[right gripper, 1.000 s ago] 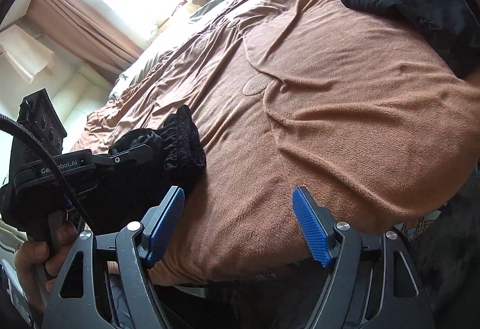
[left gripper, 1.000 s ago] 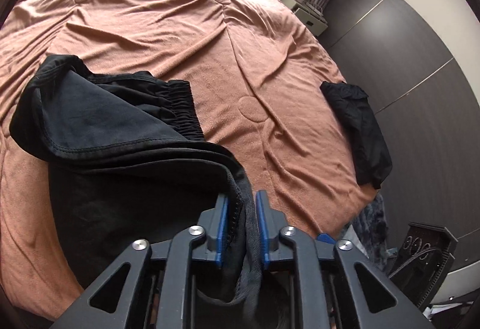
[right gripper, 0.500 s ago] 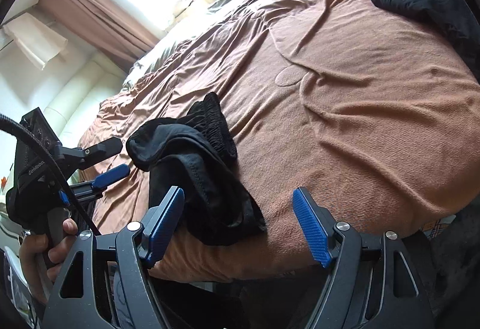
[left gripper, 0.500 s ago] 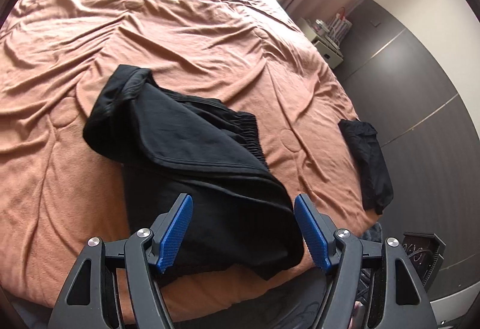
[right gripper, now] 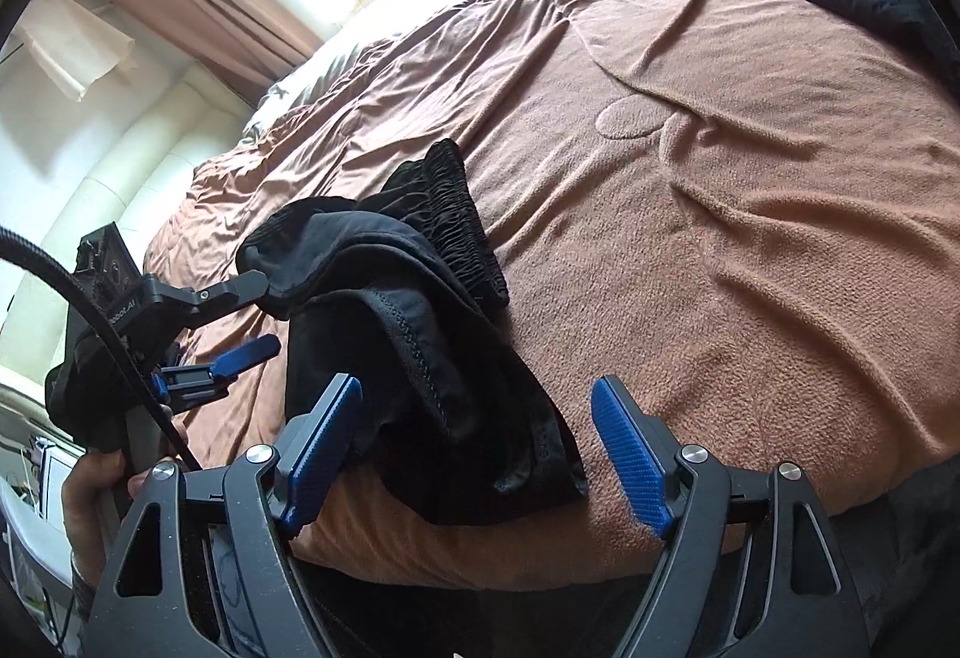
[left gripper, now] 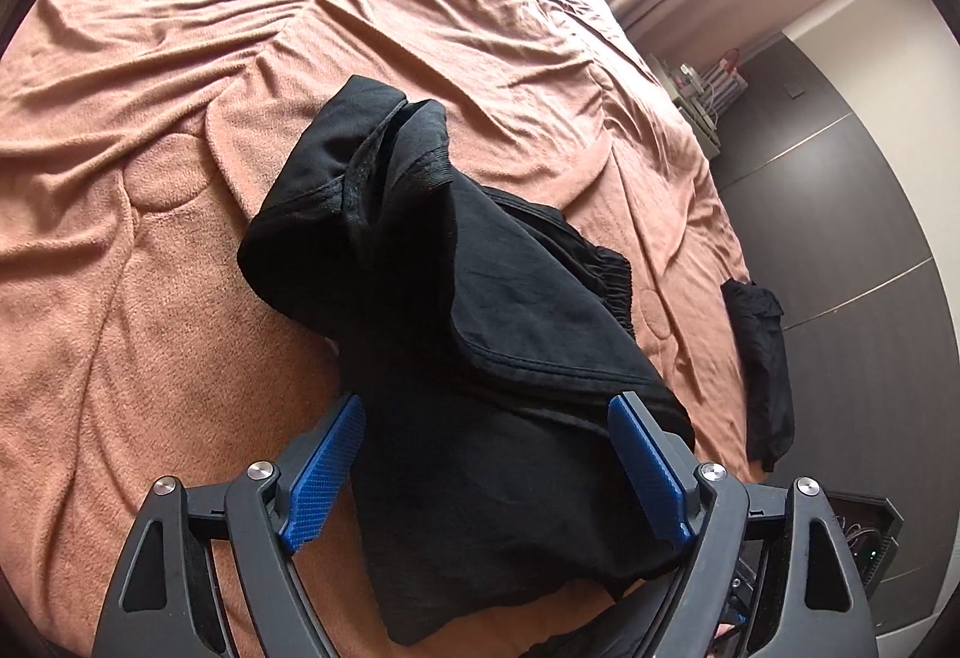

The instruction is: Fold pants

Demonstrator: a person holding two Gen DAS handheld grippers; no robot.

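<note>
The black pants (left gripper: 474,358) were seen crumpled in a heap on the brown bed (left gripper: 150,250), near its front edge. The left claw (left gripper: 486,472) had just been opened wide; the pants lay beneath the gap, untouched by the pads. The right claw (right gripper: 477,454) was held wide open and empty, with the pants at eleven o'clock from it. One second dark garment (left gripper: 762,370) lay at three o'clock, well apart.

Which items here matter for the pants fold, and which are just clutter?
In the job:
black pants, bunched on the brown blanket
left gripper, jaws just opened, holding nothing
right gripper, open

Lying about:
second dark garment at the bed edge
nightstand
</note>
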